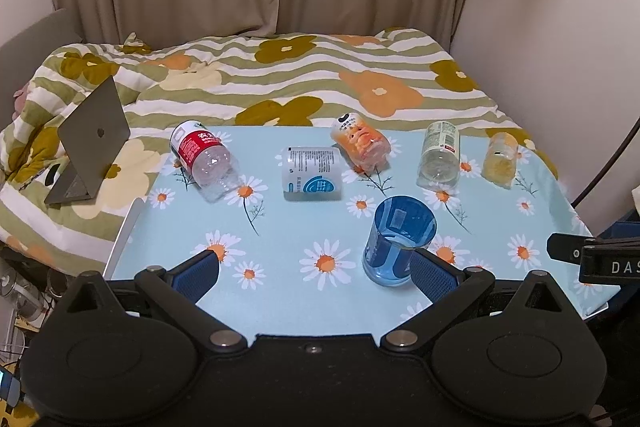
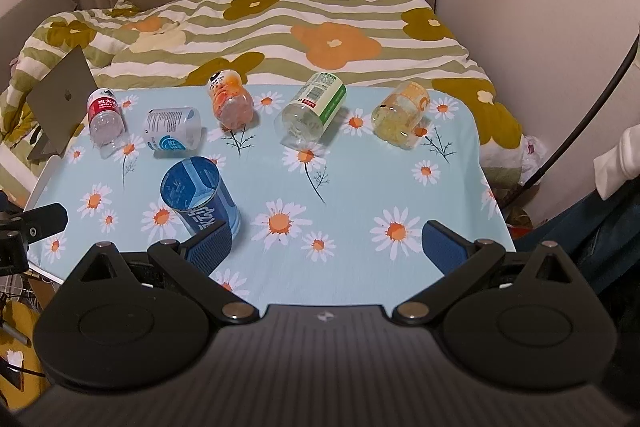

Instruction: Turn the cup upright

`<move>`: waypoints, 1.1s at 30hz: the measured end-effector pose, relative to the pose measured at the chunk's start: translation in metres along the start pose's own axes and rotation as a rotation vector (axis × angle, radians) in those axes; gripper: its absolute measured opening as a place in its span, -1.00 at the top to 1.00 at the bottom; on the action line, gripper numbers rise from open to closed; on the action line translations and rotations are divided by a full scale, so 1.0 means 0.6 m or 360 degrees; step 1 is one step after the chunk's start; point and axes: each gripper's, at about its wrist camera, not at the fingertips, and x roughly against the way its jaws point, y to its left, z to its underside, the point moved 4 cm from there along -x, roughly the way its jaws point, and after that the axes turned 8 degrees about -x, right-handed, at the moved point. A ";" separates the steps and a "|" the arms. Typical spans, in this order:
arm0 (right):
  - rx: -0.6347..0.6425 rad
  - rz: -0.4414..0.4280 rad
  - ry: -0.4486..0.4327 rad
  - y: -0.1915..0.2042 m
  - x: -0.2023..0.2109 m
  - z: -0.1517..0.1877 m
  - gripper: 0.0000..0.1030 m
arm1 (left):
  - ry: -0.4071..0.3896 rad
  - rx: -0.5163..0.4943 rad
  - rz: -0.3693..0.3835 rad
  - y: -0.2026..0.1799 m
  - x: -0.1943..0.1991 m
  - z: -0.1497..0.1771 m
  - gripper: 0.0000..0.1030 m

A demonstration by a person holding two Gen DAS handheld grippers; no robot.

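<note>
My blue see-through plastic cup (image 1: 398, 241) stands up at two o'clock, five cut bottle cups still lie down, both grippers' jaws wide open.

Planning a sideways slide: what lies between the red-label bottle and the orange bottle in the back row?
One thing: the white-and-blue cup, on its side between the red-label bottle and the orange bottle. Both wrist views show it.

Blue cup's (image 2: 200, 201) base behind tongs' pad (image 2: 210, 245)
</note>
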 end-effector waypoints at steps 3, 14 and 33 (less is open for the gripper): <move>-0.0007 0.0001 0.0002 0.001 0.001 0.005 -1.00 | -0.0006 -0.0003 0.0001 0.000 0.001 0.000 -1.00; -0.0009 0.0001 0.0002 0.000 0.001 0.005 -1.00 | -0.0012 -0.0003 0.0002 0.000 0.000 -0.003 -1.00; -0.0019 0.0004 0.0004 -0.007 -0.001 0.005 -1.00 | -0.0012 -0.0001 0.0009 -0.003 -0.003 -0.003 -1.00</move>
